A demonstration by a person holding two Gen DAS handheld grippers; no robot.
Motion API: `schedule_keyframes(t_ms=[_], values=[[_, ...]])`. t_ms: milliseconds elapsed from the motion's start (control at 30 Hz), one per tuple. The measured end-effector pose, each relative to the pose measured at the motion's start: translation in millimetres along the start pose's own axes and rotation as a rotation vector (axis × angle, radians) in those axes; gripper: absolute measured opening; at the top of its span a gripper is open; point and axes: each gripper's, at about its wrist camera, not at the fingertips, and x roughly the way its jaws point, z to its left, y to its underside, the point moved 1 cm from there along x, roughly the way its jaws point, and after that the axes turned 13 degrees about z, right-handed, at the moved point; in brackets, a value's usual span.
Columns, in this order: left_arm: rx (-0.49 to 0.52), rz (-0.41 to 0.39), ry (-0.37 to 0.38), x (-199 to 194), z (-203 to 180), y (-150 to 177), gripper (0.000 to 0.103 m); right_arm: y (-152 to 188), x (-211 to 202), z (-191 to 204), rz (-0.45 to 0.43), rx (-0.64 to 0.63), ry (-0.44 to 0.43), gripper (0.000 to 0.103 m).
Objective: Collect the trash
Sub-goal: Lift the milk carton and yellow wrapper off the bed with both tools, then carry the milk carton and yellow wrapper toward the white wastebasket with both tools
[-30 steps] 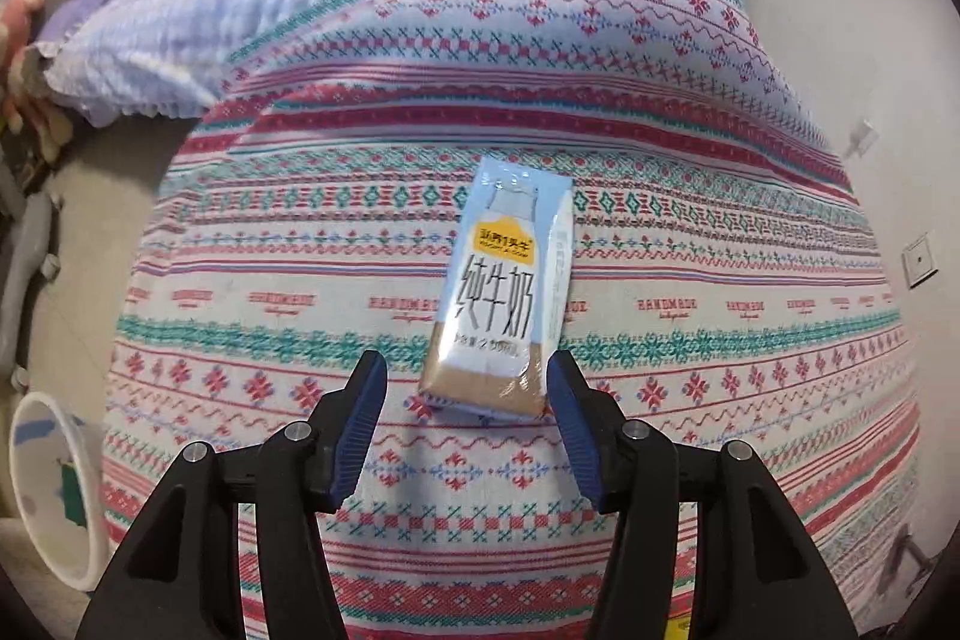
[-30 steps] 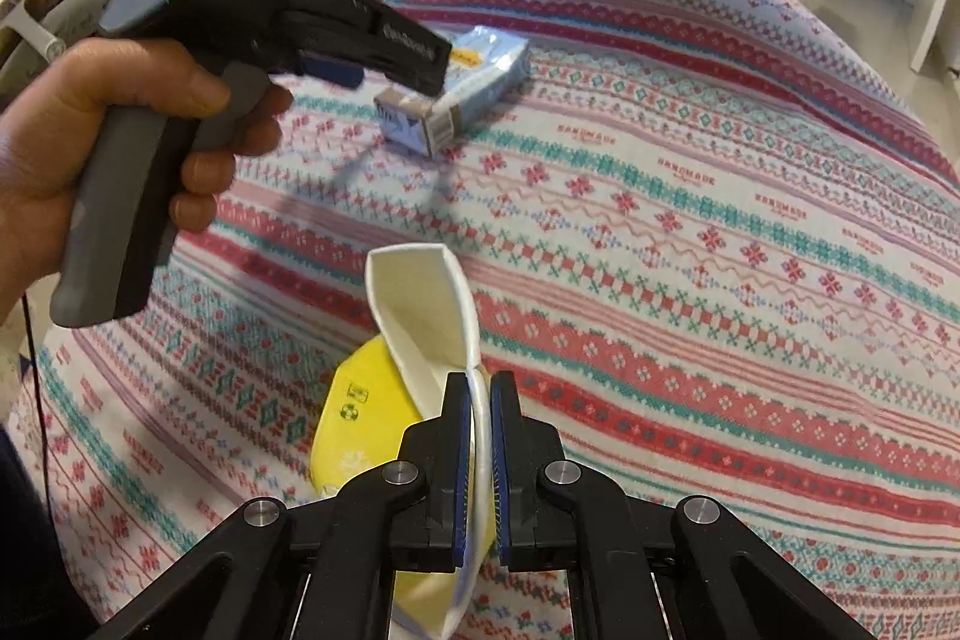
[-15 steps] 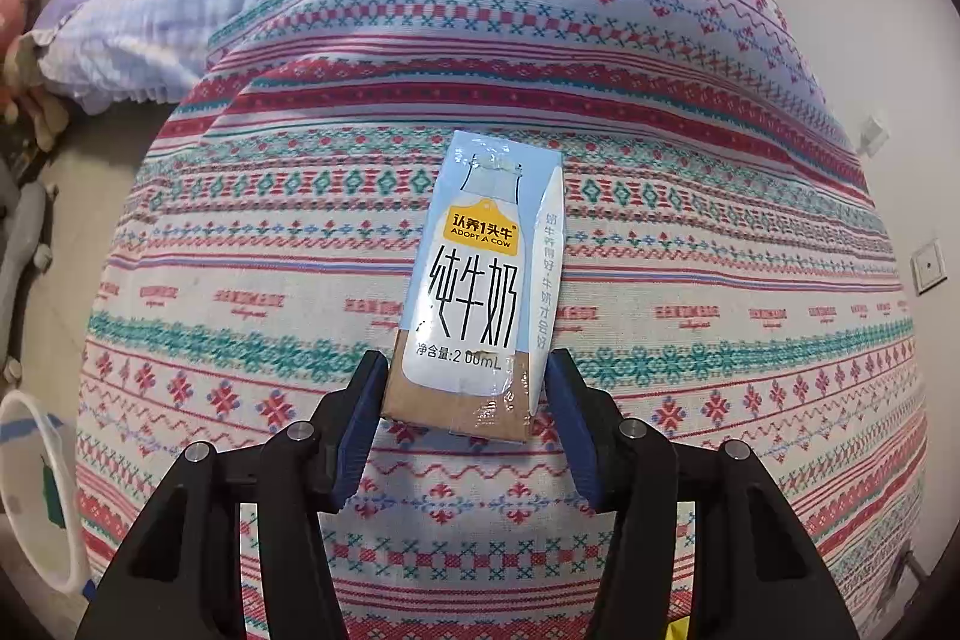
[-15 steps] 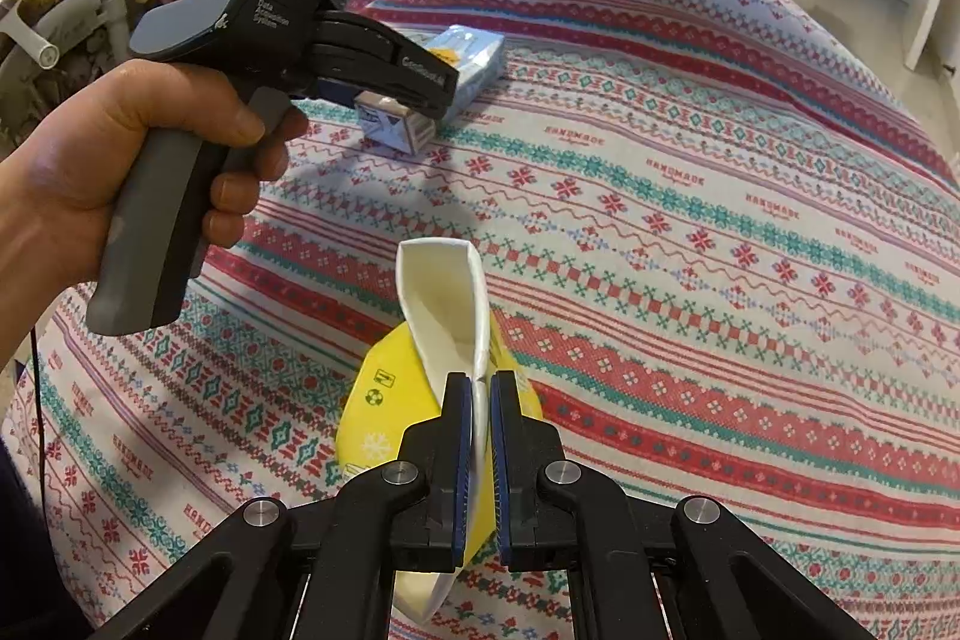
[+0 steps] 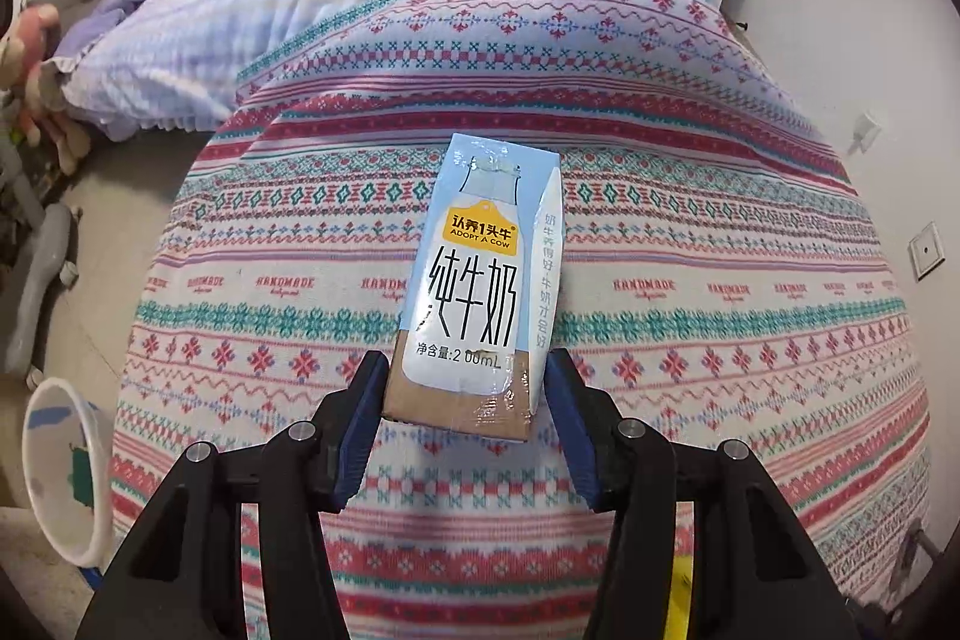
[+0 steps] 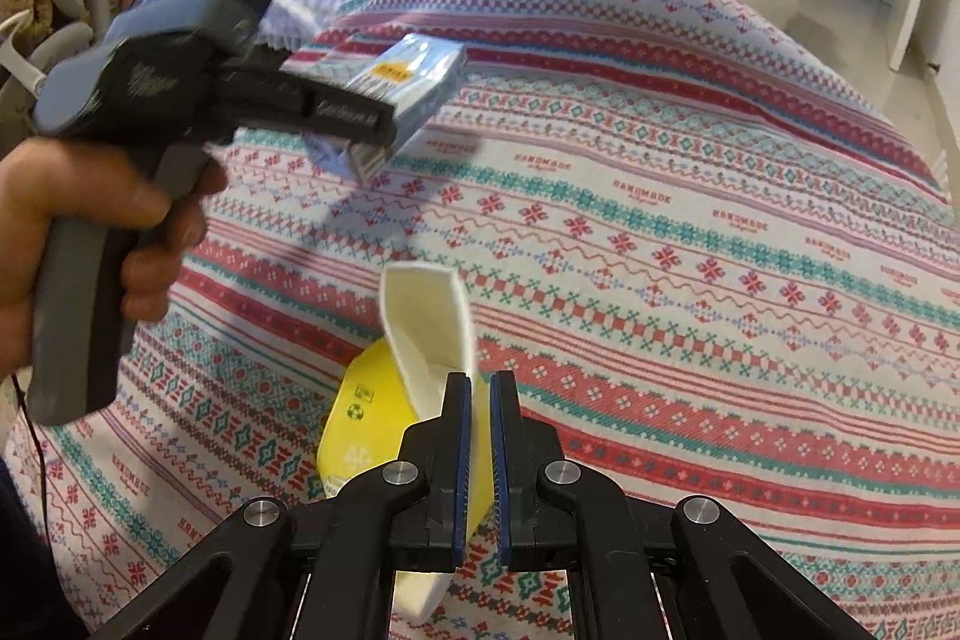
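Carton (image 5: 480,292) now lifted off the bed (image 5: 690,232), left gripper (image 5: 465,427) clamped on it, right gripper (image 6: 478,448) pinching the wrapper (image 6: 429,334); bin next.

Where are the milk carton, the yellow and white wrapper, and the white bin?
milk carton (image 5: 474,292), left wrist view, on its printed front face
yellow and white wrapper (image 6: 429,325), right wrist view, on its white upper flap
white bin (image 5: 57,466), left wrist view, on its inner wall

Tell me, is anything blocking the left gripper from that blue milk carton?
Nothing visible does. The left gripper is already shut on the milk carton, pinching its brown bottom end and holding it lifted off the patterned blanket.
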Motion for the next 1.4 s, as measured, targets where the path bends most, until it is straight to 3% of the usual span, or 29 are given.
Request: schedule_keyframes(t_ms=[267, 333, 400, 1000, 1067, 1133, 1200, 1233, 1400], values=[[-0.007, -0.008, 0.015, -22, 7, 18, 0.056, 0, 6, -2, 0.014, 0.03, -0.049, 0.008], [-0.015, -0.007, 0.023, -23, 14, 20, 0.056, 1, 9, 2, 0.021, 0.022, -0.071, 0.033], [-0.024, -0.011, 0.023, -27, 20, 22, 0.056, 1, 7, 9, 0.003, 0.003, -0.051, 0.045], [-0.05, -0.049, -0.007, -59, 68, 59, 0.056, 9, 48, 57, 0.112, -0.131, 0.041, 0.047], [-0.048, -0.049, -0.018, -61, 72, 65, 0.056, 9, 52, 58, 0.116, -0.128, 0.064, 0.046], [-0.046, -0.051, -0.027, -62, 76, 72, 0.056, 8, 53, 59, 0.108, -0.127, 0.083, 0.024], [-0.046, -0.053, -0.03, -64, 81, 80, 0.056, 8, 50, 59, 0.099, -0.118, 0.077, 0.018], [-0.047, -0.053, -0.03, -64, 83, 82, 0.056, 7, 48, 59, 0.095, -0.111, 0.082, 0.006], [-0.064, -0.064, -0.033, -70, 99, 94, 0.056, 7, 46, 63, 0.08, -0.111, 0.102, 0.004]])
